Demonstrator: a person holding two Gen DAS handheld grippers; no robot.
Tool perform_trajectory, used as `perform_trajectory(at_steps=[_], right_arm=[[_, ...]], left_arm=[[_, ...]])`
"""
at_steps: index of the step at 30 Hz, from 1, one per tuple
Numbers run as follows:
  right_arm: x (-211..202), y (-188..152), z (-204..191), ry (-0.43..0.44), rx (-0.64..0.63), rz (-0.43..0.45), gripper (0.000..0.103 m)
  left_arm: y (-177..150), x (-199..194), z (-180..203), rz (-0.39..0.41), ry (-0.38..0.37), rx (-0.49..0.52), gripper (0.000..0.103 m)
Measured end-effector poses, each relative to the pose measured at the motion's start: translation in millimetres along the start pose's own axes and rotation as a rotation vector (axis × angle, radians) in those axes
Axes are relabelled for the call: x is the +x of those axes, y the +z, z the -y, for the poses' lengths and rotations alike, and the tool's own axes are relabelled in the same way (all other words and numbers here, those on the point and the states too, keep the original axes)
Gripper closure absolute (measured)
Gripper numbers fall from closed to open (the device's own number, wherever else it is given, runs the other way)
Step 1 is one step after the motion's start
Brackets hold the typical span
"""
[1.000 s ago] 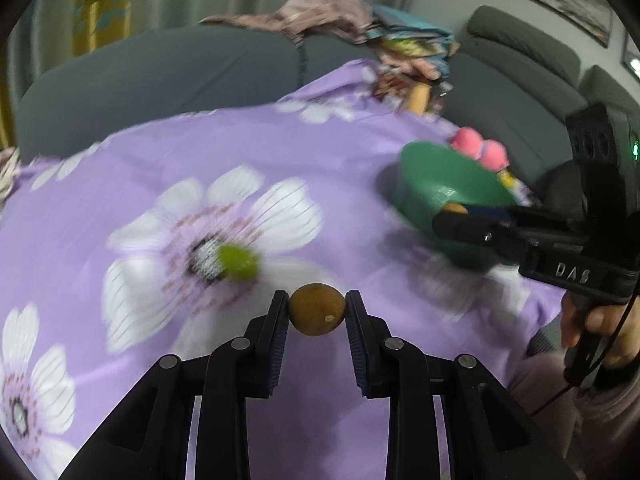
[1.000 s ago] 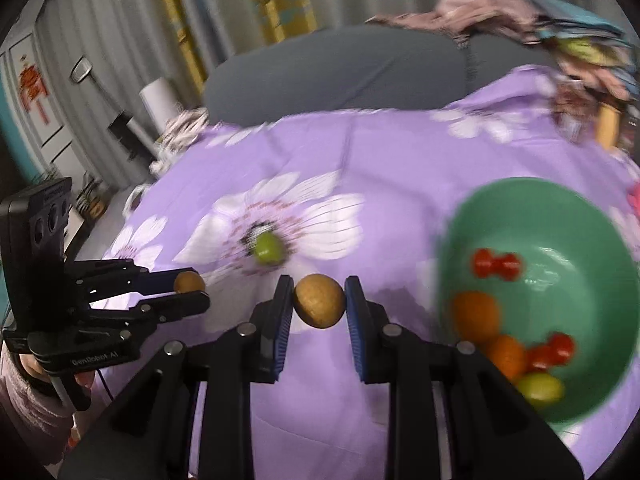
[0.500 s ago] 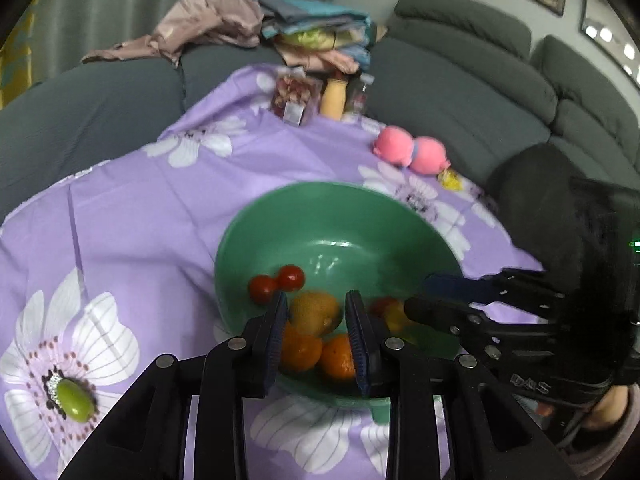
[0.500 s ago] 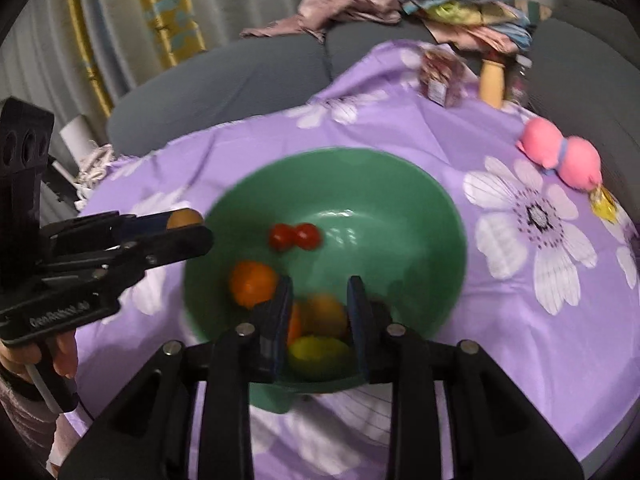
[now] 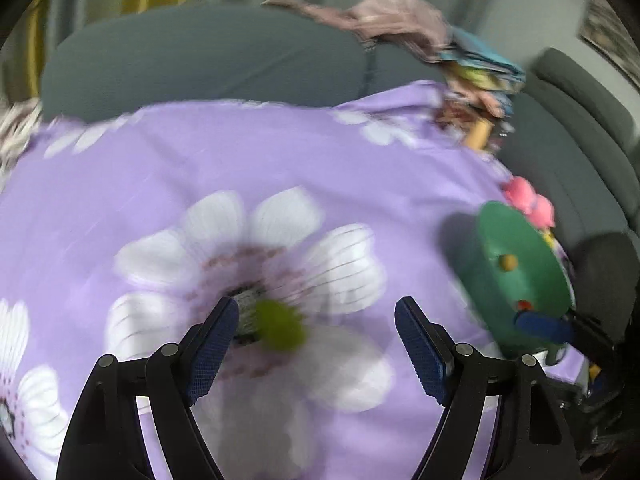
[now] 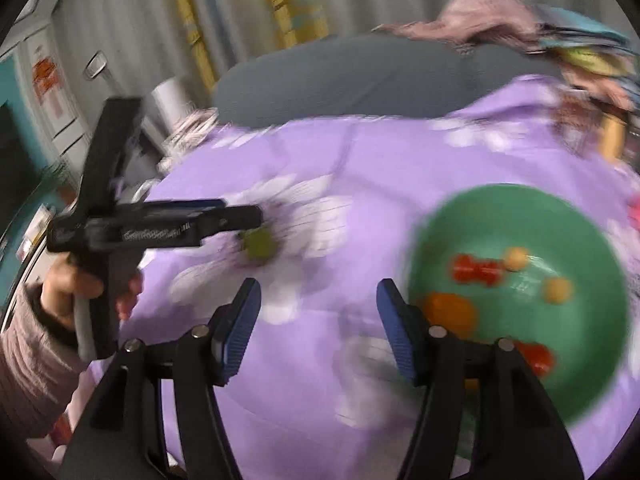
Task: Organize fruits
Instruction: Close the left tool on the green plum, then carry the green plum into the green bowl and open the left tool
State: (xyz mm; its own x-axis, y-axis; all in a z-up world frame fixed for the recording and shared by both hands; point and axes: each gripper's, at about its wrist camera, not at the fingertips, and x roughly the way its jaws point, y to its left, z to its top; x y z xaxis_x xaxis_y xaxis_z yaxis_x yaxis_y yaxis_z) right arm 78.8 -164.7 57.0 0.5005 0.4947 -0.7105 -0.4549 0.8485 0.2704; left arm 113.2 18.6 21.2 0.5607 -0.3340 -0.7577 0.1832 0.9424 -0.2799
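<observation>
Almost nothing can be read here. The one sign of lettering is a pale printed line along the side of the left gripper (image 6: 240, 216), seen from the right wrist view, but motion blur smears it past reading. A white panel (image 6: 50, 84) by the wall at the left carries an orange mark, also too blurred to tell. The left wrist view shows no lettering.

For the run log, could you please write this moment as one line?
left gripper: just opened, empty | right gripper: just opened, empty | green fruit: on cloth | green bowl: holds fruits
</observation>
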Motion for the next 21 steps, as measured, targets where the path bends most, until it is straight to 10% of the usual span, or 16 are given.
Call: perform_trajectory(at_steps=[10, 19, 21], right_arm=[[113.5, 25.8, -39.4, 0.061, -0.054, -0.187, 0.044], [156.2, 32.8, -36.1, 0.123, 0.035, -0.229, 0.045], [159.4, 33.2, -41.2, 0.110, 0.005, -0.230, 0.068]], left_arm=[[1.1, 21.6, -28.2, -0.101, -0.094, -0.081, 0.023], [3.1, 43.0, -32.3, -0.162, -0.081, -0.077, 0.048], [2.6, 47.1, -31.5, -0.174, -0.085, -0.073, 0.060]])
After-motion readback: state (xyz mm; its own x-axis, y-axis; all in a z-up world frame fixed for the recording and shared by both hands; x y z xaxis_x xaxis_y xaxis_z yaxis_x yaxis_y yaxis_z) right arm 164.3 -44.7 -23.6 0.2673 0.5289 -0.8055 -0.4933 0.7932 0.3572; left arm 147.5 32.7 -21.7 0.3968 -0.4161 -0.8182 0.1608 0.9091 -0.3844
